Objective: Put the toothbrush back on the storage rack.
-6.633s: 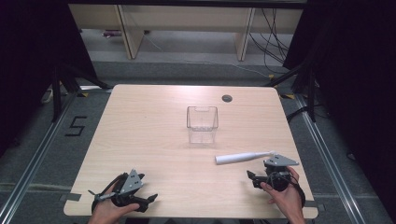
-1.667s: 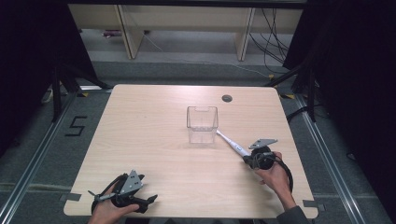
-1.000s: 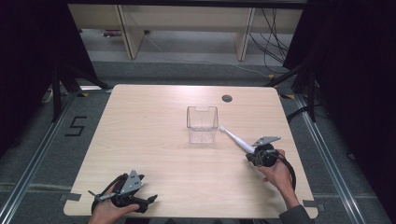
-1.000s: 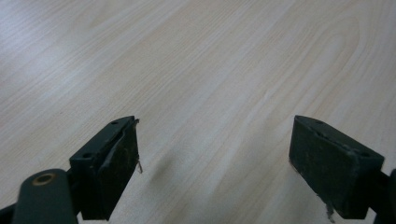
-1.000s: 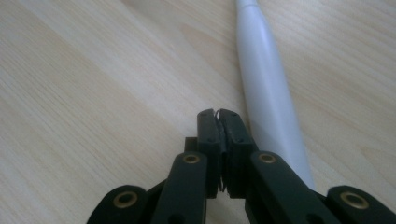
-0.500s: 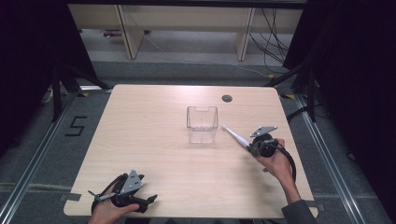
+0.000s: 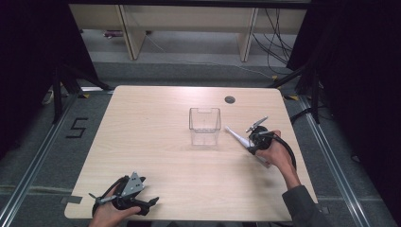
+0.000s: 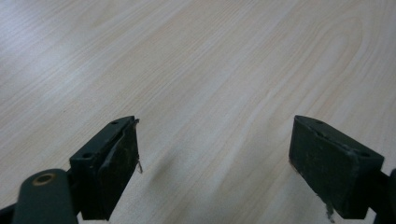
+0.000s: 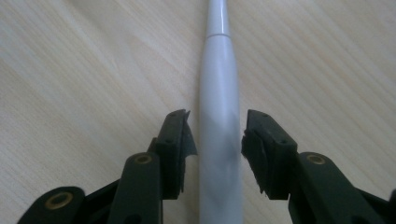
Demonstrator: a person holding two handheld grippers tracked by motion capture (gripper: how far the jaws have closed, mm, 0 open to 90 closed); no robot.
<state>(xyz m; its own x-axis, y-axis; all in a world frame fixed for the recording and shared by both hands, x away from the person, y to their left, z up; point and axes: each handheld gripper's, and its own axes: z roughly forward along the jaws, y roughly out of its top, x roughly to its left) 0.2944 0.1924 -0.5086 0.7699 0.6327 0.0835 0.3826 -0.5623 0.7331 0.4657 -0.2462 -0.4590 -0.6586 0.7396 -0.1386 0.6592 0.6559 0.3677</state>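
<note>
My right gripper (image 9: 217,140) has just been opening, so the white tapered stick (image 9: 218,116) sits loose between the jaws, lying on the table (image 7: 151,142) just right of the clear box (image 7: 205,126). Left gripper (image 8: 215,163) is spread wide, holding nothing. My worry: the stick is round, so pulling away crooked could nudge it rolling toward the edge

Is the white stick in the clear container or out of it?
Out. The white stick lies on the table right of the clear container, between the right tool's just-opening jaws, untouched by either pad.
</note>
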